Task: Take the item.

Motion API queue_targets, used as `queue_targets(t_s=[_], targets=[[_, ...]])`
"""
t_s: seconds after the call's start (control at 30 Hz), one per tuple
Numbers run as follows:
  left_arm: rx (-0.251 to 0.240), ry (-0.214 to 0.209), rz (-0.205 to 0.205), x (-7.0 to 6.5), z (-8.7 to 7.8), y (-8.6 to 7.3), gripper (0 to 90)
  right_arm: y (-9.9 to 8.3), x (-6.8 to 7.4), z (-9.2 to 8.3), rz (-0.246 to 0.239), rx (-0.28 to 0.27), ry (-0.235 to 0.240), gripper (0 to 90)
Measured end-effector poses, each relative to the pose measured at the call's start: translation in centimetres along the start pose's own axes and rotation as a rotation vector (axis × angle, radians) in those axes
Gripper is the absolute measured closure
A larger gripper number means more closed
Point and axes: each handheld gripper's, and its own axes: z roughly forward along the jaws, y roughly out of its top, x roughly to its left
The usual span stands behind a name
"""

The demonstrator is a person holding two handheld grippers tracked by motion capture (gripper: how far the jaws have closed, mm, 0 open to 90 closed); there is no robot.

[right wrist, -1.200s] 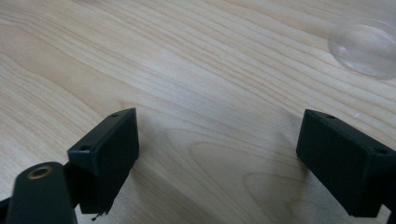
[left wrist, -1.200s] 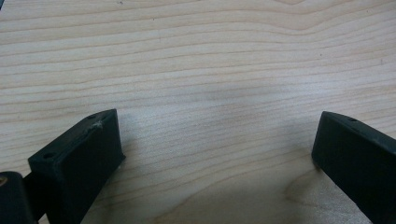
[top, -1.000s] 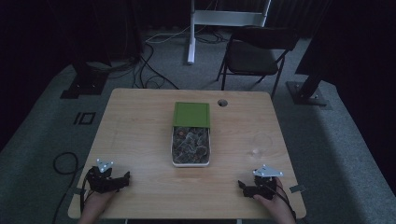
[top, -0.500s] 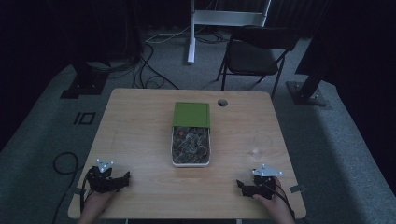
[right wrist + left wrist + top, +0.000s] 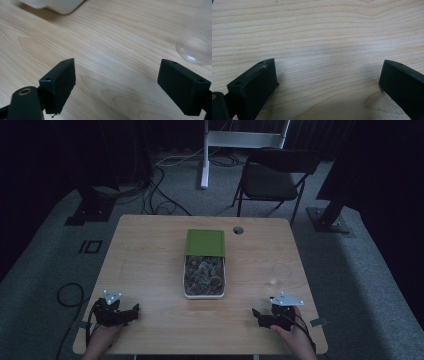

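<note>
From above, the high view takes in the whole dim room: grey carpeted floor (image 5: 350, 270), a black folding chair (image 5: 272, 177) at twelve o'clock beyond the tabletop (image 5: 150, 255), a white stand leg (image 5: 205, 155) behind it, and cables (image 5: 165, 195) trailing over the carpet toward eleven o'clock. The two gripper views instead give pale wood grain at close range.

At the tabletop's centre lies a long white tray (image 5: 204, 279) of dark, mixed pieces, its far half covered by a green lid (image 5: 205, 242). A round hole (image 5: 238, 230) sits in the wood at about one o'clock from the tray. A clear glass (image 5: 279, 275) stands at about three o'clock from the tray; the right gripper view catches its round base (image 5: 195, 50) at upper right, and a white corner of the tray (image 5: 62, 6) at upper left.

The left claw (image 5: 131, 311) rests at seven o'clock near the front edge, held by a hand (image 5: 100, 340); its jaws are spread wide over bare wood, grasping nothing. The right claw (image 5: 257, 314) sits at five o'clock, just short of the glass, jaws likewise released and empty, with a hand (image 5: 295, 337) behind it.
</note>
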Motion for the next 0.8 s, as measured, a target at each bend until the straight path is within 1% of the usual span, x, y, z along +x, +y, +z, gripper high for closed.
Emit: queue_targets(t_s=[0.03,0.17,0.33,0.47,0.57,0.63,0.8], targets=[[0.0,0.0,0.0,0.0,0.0,0.0,2.1,0.5,0.2,-0.2,-0.006,-0.012,0.003,16.0],[0.0,-0.001,0.001,0.0,0.0,0.0,2.1,1.5,0.4,-0.5,-0.014,-0.034,0.003,16.1],[0.0,-0.002,0.001,0.0,0.0,0.0,2.1,2.7,0.8,-0.7,0.001,-0.058,0.01,16.0],[0.0,-0.001,0.001,0.0,0.0,0.0,2.1,3.5,1.2,-0.6,-0.018,-0.071,0.017,16.0],[0.0,-0.002,0.001,0.0,0.0,0.0,2.1,3.9,1.4,-0.6,-0.02,-0.076,0.019,16.0],[0.002,-0.002,0.004,0.0,0.0,0.0,2.1,4.7,1.7,-0.5,-0.03,-0.087,0.021,16.0],[0.0,-0.003,0.003,0.0,0.0,0.0,2.1,6.0,2.1,-0.6,-0.038,-0.106,0.031,16.0]])
